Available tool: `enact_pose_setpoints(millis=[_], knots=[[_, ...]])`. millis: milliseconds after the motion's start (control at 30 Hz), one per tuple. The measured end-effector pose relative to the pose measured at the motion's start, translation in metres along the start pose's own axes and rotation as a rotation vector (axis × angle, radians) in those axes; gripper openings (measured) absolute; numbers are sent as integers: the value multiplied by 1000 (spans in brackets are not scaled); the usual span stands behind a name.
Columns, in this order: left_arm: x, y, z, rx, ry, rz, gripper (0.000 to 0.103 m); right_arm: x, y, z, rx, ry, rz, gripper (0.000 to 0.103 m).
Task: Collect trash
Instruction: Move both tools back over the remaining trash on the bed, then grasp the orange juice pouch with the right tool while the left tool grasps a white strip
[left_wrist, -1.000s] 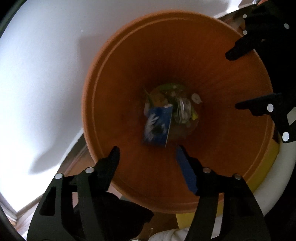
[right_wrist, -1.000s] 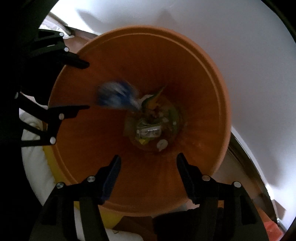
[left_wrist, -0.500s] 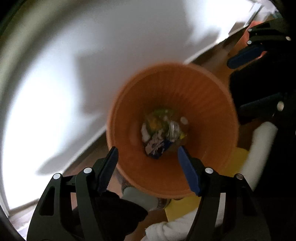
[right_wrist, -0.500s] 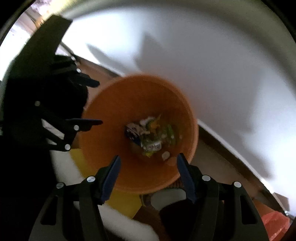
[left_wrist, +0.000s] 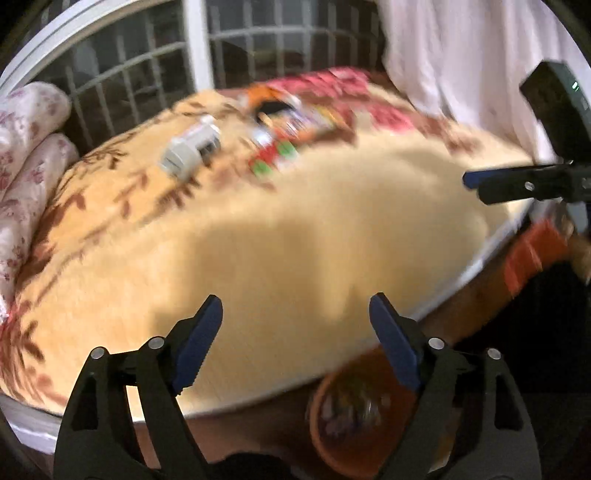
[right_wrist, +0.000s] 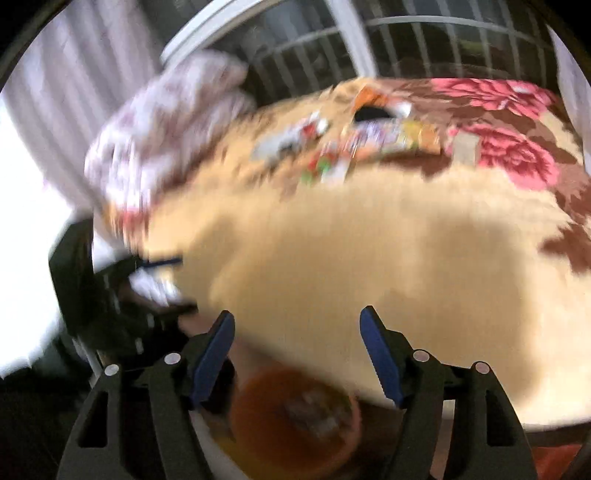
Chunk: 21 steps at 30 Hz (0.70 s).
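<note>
Two grippers: both empty, jaws spread wide, both raised over the near edge of the bed; frames are motion-blurred.
Left gripper (left_wrist: 295, 328): nothing between the blue pads; it faces across the yellow blanket (left_wrist: 295, 236).
Grey carton (left_wrist: 190, 149): far left of the litter, lying flat, long axis slanting up to the right, up and left of the left jaws.
Wrapper cluster (left_wrist: 284, 125): just right of the carton, red, green and orange pieces packed close, too blurred to separate; well apart from both grippers.
Long wrapper (right_wrist: 391, 138): in the right wrist view its long axis runs roughly crosswise to that gripper's line of sight.
Right gripper (right_wrist: 297, 339): empty too; the cluster lies almost straight ahead of it.
Orange bin (right_wrist: 291, 417): below the bed edge, beneath both grippers, trash already inside.
Judgement: left arm looks nearer the carton, right arm nearer the wrappers; either must reach forward across bare blanket.
</note>
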<state>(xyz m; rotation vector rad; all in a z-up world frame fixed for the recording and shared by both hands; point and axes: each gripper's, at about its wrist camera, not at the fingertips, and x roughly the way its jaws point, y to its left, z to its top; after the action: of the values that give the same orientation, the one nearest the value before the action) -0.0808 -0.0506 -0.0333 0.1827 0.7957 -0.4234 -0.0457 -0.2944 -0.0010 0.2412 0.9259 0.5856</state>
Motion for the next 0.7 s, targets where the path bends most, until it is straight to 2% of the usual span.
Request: enact_pose_setpoints(millis=[133, 333, 500, 700], knots=[[17, 22, 35, -105, -23, -8, 80, 31, -29, 44, 195, -65, 28, 70], [50, 46, 70, -204, -45, 2, 80, 71, -76, 82, 451, -98, 45, 73], [72, 62, 81, -283, -67, 36, 80, 98, -101, 106, 582, -150, 57, 81], [88, 86, 76, -425, -43, 34, 80, 128, -118, 128, 687, -197, 75, 81]])
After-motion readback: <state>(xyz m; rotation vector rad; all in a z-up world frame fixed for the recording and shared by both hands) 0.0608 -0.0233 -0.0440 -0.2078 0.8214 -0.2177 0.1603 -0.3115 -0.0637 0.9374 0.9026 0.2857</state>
